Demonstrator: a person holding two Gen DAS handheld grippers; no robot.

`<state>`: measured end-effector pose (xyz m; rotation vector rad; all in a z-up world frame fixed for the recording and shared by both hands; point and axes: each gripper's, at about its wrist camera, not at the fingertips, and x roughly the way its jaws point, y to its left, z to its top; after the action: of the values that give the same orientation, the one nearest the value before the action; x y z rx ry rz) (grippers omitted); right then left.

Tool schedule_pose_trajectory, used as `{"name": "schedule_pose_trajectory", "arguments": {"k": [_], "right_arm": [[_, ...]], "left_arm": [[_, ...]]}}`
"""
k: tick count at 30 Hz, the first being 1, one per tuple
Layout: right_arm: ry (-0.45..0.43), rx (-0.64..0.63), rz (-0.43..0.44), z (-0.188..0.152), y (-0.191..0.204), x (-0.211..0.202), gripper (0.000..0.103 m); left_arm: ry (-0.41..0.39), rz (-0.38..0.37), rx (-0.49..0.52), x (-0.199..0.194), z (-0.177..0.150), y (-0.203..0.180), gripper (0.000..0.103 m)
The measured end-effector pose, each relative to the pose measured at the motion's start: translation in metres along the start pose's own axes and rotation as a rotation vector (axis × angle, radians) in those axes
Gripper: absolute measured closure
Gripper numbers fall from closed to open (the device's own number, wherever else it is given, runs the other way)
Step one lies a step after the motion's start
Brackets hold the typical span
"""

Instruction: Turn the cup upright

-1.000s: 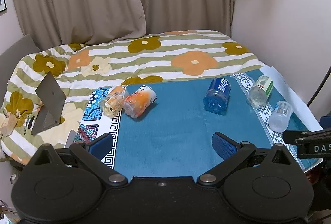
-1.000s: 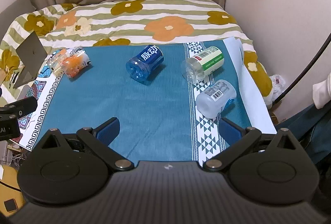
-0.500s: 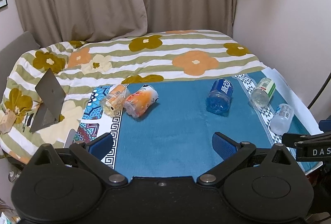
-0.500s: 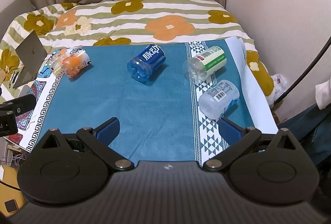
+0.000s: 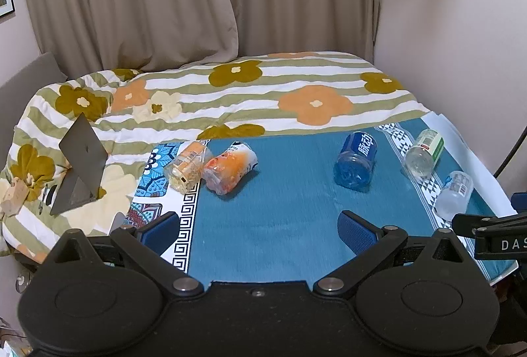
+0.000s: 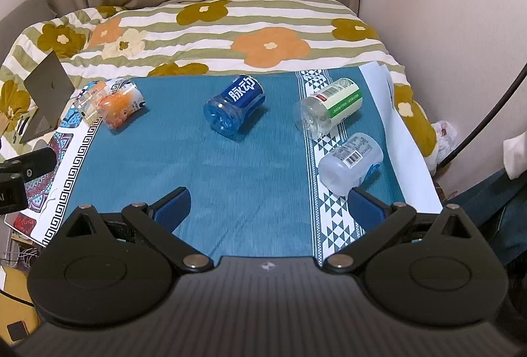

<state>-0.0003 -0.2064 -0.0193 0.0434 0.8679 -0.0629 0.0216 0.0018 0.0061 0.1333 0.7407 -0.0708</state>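
Observation:
Several plastic cups lie on their sides on a blue cloth [image 6: 197, 165]: a clear yellow-orange cup [image 5: 186, 161] and an orange cup [image 5: 229, 167] at the left, a blue cup [image 6: 235, 104] in the middle, a green-labelled cup [image 6: 331, 108] and a clear barcode cup [image 6: 350, 164] at the right. My left gripper [image 5: 258, 230] is open and empty over the cloth's near left part. My right gripper [image 6: 268, 205] is open and empty, its right finger close beside the barcode cup.
A flowered striped quilt [image 5: 263, 93] covers the bed behind the cloth. A grey folded stand [image 5: 80, 162] sits at the left. Curtains and a wall close the back and right. The cloth's right edge drops off beside a cable [image 6: 487, 116].
Both grippers have drawn back and risen slightly, so the cups sit lower and smaller in view. No cup has moved. Both grippers stay open.

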Motion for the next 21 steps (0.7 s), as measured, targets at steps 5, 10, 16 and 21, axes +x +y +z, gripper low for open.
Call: {"name": "schedule_pose_trajectory", "arguments": {"k": [5, 10, 16, 21], "right_arm": [[0.001, 0.0, 0.002, 0.0032, 0.0008, 0.0012, 0.0], [0.002, -0.001, 0.002, 0.0049, 0.0024, 0.002, 0.0], [0.001, -0.001, 0.002, 0.0049, 0.0026, 0.0021, 0.0], [0.002, -0.001, 0.002, 0.0047, 0.0027, 0.0024, 0.0]], "left_arm": [[-0.001, -0.001, 0.0, 0.001, 0.0014, 0.0005, 0.0], [0.0, 0.0, 0.0, 0.0008, 0.0014, 0.0002, 0.0], [0.001, -0.002, -0.003, 0.0029, 0.0046, 0.0013, 0.0], [0.001, -0.002, -0.002, 0.0032, 0.0057, 0.002, 0.0]]}}
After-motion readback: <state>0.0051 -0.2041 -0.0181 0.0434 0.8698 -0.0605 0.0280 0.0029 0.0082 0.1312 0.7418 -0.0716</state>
